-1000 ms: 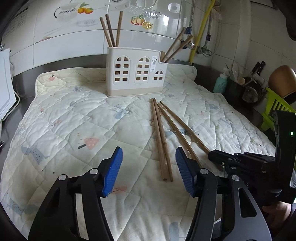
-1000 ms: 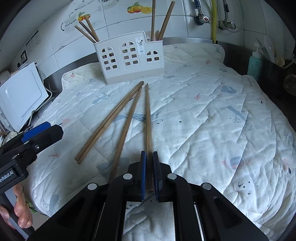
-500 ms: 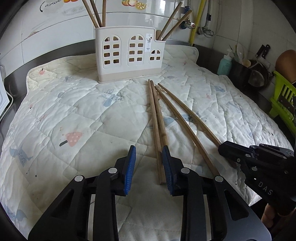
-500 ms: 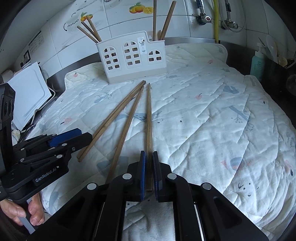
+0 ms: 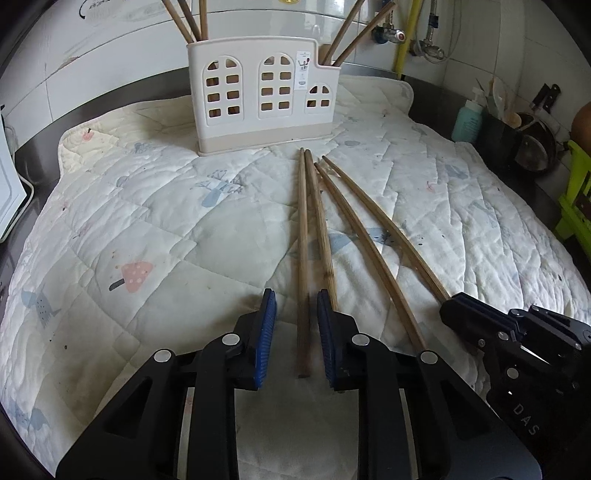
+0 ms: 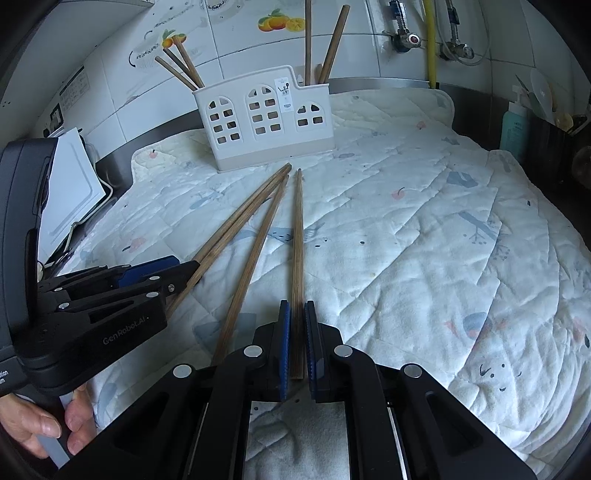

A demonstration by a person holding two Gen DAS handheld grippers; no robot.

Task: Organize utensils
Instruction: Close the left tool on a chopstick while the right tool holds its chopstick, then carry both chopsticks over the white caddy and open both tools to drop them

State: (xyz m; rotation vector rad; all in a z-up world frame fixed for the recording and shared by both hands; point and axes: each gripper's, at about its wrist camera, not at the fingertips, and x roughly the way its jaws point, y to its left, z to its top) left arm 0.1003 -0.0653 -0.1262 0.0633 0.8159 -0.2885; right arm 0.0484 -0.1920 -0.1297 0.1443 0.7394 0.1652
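Several long wooden chopsticks lie on a quilted mat (image 5: 147, 221) in front of a white utensil holder (image 5: 258, 96) (image 6: 266, 122), which has more chopsticks (image 5: 184, 18) standing in it. My left gripper (image 5: 296, 299) (image 6: 177, 266) is closing around the near end of the leftmost chopstick (image 5: 303, 240). A gap still shows on each side of the stick. The second chopstick (image 5: 320, 229) runs under its right finger. My right gripper (image 6: 297, 308) (image 5: 448, 306) is shut on the near end of the rightmost chopstick (image 6: 297, 240) (image 5: 388, 225), which still rests on the mat.
A teal bottle (image 5: 467, 122), a dark pot with utensils (image 5: 517, 136) and a green rack (image 5: 576, 206) stand off the mat's right edge. A white appliance (image 6: 70, 192) sits at the left. A person's hand (image 6: 44, 424) holds the left gripper's handle.
My left gripper has moved forward and down over the two leftmost chopsticks, and its jaws have narrowed around one of them. The right gripper has stayed still, shut on its chopstick.
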